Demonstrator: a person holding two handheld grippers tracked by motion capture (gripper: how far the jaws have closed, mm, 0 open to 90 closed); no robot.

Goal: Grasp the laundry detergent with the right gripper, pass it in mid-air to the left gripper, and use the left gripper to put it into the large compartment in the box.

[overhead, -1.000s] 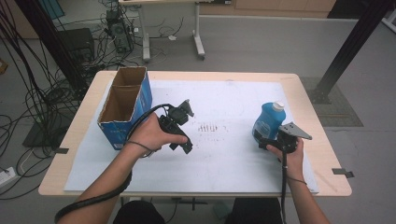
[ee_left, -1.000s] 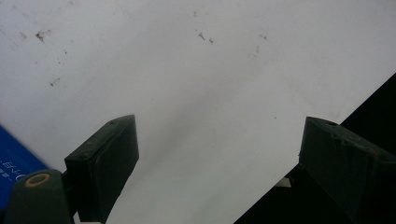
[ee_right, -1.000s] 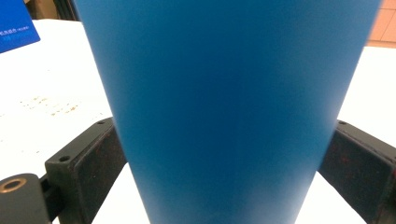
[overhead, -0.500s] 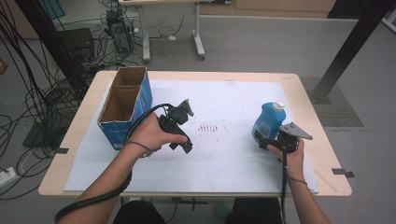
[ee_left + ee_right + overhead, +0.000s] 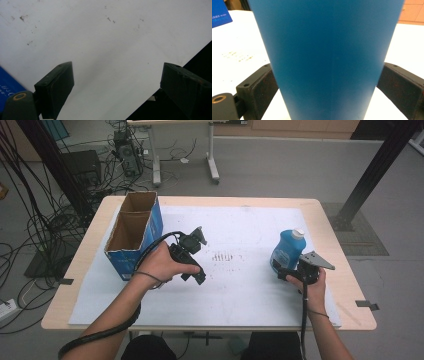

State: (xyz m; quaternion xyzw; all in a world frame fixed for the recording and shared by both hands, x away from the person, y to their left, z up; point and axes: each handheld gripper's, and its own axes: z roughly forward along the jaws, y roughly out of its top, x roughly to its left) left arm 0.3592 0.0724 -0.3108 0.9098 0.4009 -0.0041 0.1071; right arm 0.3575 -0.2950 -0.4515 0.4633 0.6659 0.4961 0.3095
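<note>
Fingers of my right gripper clamp the blue bottle upright, near right; my left gripper hangs open over white sheet, beside box.

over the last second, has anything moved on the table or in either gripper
Nothing has visibly changed. The right gripper sits with its jaws on either side of the blue bottle, which stands upright on the white sheet. The left gripper rests open over the sheet, beside the open cardboard box.
</note>
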